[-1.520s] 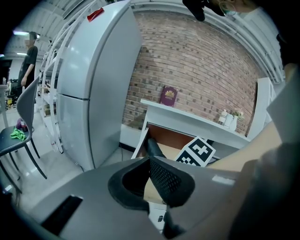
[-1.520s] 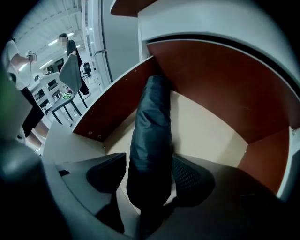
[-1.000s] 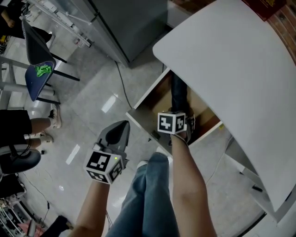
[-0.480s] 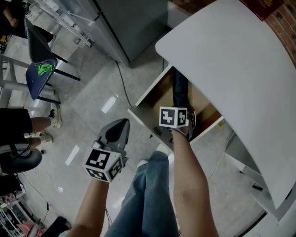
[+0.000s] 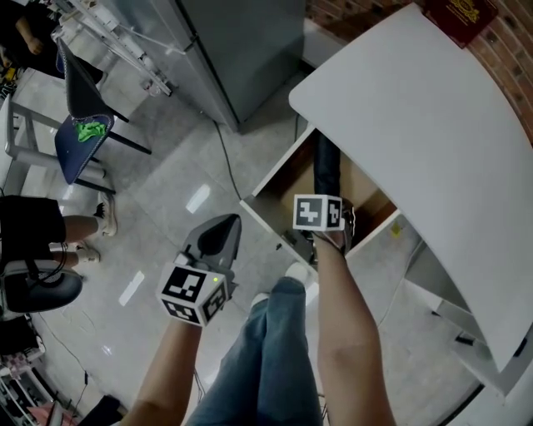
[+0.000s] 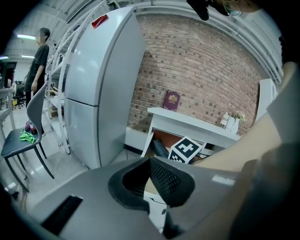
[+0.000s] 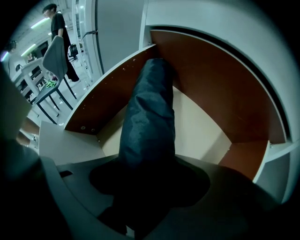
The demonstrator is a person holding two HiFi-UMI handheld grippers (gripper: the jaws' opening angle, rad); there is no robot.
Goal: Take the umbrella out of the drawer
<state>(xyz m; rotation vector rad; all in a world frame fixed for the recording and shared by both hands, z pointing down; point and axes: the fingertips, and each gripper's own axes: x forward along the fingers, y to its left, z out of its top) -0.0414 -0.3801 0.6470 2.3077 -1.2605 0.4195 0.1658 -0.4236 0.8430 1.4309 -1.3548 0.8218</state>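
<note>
A dark folded umbrella [image 5: 325, 169] lies lengthwise in the open drawer [image 5: 268, 185] under the white desk. My right gripper [image 5: 327, 239] points steeply down into the drawer, below its marker cube. In the right gripper view its jaws have just been closing and are shut on the near end of the umbrella [image 7: 149, 110]; the gripper [image 7: 144, 190] hides that end in shadow. My left gripper [image 5: 219, 235] hovers over the floor left of the drawer, jaws together and empty, and it shows the same way in its own view [image 6: 159, 180].
The white desk top [image 5: 416, 116] overhangs the drawer's back half, with a dark red booklet [image 5: 456, 15] on it. A grey fridge [image 5: 241, 42] stands at the back. A chair [image 5: 83, 125] and a seated person's legs [image 5: 50, 225] are at the left. My own leg [image 5: 266, 358] is below.
The right gripper has closed on the umbrella's near end and risen slightly with it. The left gripper has also lifted a little.
</note>
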